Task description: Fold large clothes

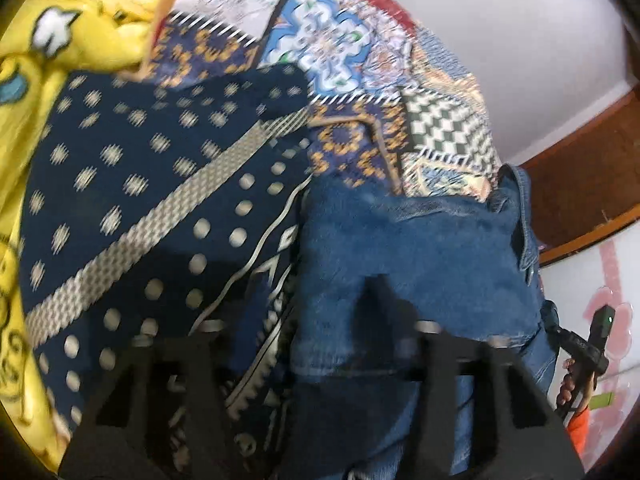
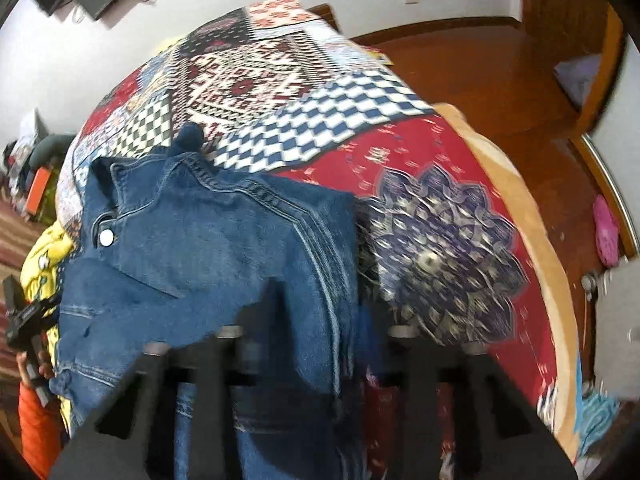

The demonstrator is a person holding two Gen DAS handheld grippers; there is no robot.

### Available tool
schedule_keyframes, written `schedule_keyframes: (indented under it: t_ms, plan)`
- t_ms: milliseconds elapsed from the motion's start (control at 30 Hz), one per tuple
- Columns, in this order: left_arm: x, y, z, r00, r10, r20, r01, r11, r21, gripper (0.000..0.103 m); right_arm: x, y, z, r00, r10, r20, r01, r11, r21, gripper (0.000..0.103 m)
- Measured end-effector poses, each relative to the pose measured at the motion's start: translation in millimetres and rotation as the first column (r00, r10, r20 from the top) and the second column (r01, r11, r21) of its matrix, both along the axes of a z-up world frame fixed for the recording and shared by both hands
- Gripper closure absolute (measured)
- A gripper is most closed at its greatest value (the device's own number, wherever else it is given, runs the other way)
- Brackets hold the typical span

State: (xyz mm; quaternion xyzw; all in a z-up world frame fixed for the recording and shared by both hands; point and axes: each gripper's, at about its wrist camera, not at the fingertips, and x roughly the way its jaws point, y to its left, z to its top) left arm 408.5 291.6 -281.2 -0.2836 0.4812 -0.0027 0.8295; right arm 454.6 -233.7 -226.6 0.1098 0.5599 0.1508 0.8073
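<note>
A blue denim jacket [image 2: 208, 240] with a white snap button lies bunched on the patchwork bedspread [image 2: 260, 76]; it also shows in the left wrist view [image 1: 420, 248]. My right gripper [image 2: 316, 328] is shut on the jacket's lower hem, with denim hanging between the fingers. My left gripper [image 1: 320, 336] is shut on the jacket's other edge, beside a navy dotted garment [image 1: 152, 200]. The other gripper shows at the edge of each view, the right one in the left wrist view [image 1: 588, 344] and the left one in the right wrist view [image 2: 28, 320].
A yellow printed garment [image 1: 60, 48] lies at the left of the bed. The bed's tan border [image 2: 532, 216] drops to a wooden floor [image 2: 480, 76]. A pink slipper [image 2: 606, 230] lies on the floor. White walls stand behind.
</note>
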Motion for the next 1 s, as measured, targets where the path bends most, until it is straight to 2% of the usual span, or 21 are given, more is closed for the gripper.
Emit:
schedule_keyframes:
  t_ms: [33,100,233,333,467,567,733,867,1000]
  plan:
    - [1.5,-1.0,1.4,1.000,-0.011,0.013,0.011,1.000,-0.014,0.093,2.2,3.9,1.9,1.000,0.007,0.014,-0.007,1.000,-0.014,0.086]
    - [1.3,-2.6,7.5,1.000,0.003,0.026,-0.004,1.000,0.002,0.099,6.3,11.0,7.3,0.999,0.023,0.044,-0.020,0.998,-0.052,0.089]
    - [-4.2,-11.9,35.0,0.998,-0.008,0.060,0.001,0.994,0.111,0.100,15.9,17.2,29.1,0.993,0.030,0.113,-0.022,0.997,-0.074,0.091]
    - [-9.7,-27.0,64.2,0.994,-0.057,0.094,0.030,0.962,0.270,0.100,25.3,21.9,50.9,0.986,0.032,0.165,-0.023,0.998,-0.058,0.091]
    - [-16.6,-30.4,89.0,0.990,-0.051,0.130,0.003,0.937,0.348,0.100,27.8,36.2,71.6,0.969,0.061,0.240,-0.039,0.995,-0.096,0.091]
    - [-14.3,-22.3,93.8,0.989,0.001,0.147,-0.061,0.914,0.401,0.101,37.8,43.7,62.6,0.970,0.066,0.236,-0.036,0.991,-0.126,0.091]
    - [-0.7,-3.5,63.9,1.000,0.013,0.027,-0.021,0.945,0.325,0.101,51.3,47.3,24.2,0.987,0.059,0.150,-0.032,0.984,-0.176,0.091]
    - [-4.7,-13.5,46.8,1.000,-0.003,-0.022,0.011,0.933,0.360,0.100,47.2,46.6,8.9,0.988,0.082,0.133,-0.051,0.974,-0.221,0.087]
    - [-12.9,-32.7,42.6,0.997,-0.052,-0.063,0.072,0.921,0.382,0.098,36.4,43.7,15.0,0.987,0.083,0.139,-0.045,0.966,-0.255,0.082]
